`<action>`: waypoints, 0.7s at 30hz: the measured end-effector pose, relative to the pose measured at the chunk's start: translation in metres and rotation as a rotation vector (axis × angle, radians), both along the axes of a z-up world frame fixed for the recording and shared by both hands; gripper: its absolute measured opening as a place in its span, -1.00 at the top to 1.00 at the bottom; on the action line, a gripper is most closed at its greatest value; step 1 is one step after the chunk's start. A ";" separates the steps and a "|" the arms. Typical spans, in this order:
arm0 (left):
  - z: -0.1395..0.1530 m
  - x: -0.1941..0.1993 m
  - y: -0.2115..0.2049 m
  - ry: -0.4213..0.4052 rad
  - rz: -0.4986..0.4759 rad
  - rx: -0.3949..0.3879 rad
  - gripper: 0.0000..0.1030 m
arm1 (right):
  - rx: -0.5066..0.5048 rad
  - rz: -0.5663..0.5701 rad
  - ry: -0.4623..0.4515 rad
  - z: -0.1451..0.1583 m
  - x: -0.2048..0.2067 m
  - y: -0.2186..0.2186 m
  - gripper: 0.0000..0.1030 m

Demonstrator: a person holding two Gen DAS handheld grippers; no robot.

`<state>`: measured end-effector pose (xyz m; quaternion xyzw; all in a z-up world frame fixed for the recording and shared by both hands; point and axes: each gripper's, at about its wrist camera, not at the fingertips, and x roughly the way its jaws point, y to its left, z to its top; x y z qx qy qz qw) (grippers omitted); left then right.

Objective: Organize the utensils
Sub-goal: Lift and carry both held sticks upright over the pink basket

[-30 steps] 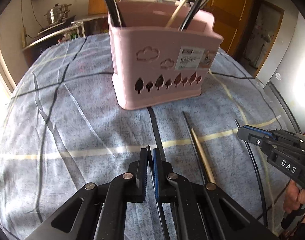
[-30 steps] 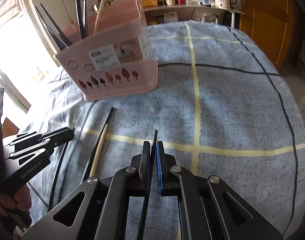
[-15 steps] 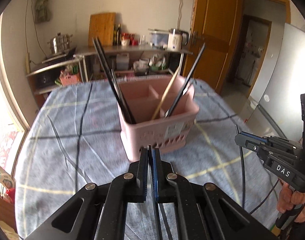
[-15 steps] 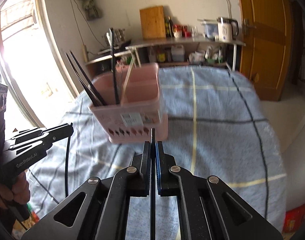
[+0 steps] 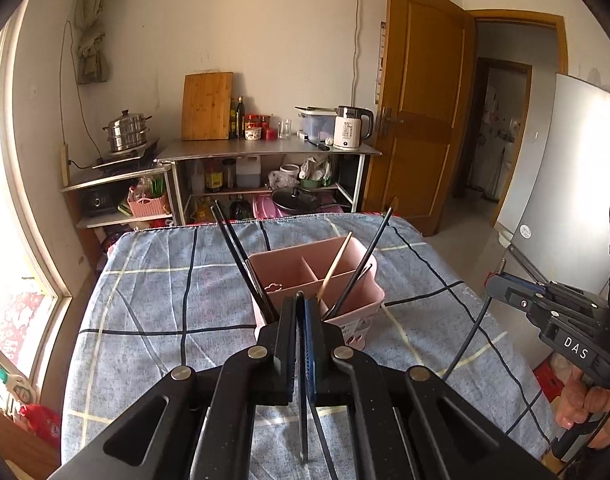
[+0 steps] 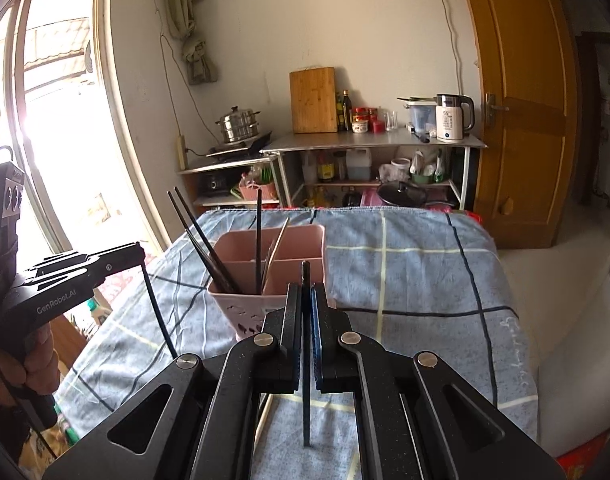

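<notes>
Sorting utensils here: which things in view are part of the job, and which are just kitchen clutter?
Job:
- pink caddy
- black chopstick in left gripper
- black chopstick in right gripper
- chopsticks already in caddy

Clutter:
- kettle
- cutting board
- steamer pot

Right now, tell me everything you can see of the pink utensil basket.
The pink utensil basket looks like plastic, with inner dividers, cloud and tree cutouts, and a label on its near wall. It stands upright on the checked blue tablecloth. Several black chopsticks and a pale wooden chopstick lean in its compartments. Neither gripper touches it.
</notes>
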<state>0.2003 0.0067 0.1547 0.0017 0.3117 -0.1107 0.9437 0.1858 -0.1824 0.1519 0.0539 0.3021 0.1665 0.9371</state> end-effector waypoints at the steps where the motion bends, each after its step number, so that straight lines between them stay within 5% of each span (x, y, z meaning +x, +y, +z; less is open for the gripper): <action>1: 0.000 -0.002 0.000 0.001 0.001 -0.003 0.93 | 0.001 -0.002 0.000 0.000 -0.001 -0.001 0.92; 21: 0.021 -0.035 0.006 -0.014 -0.021 -0.035 0.93 | -0.001 0.012 -0.034 0.016 -0.029 0.001 0.92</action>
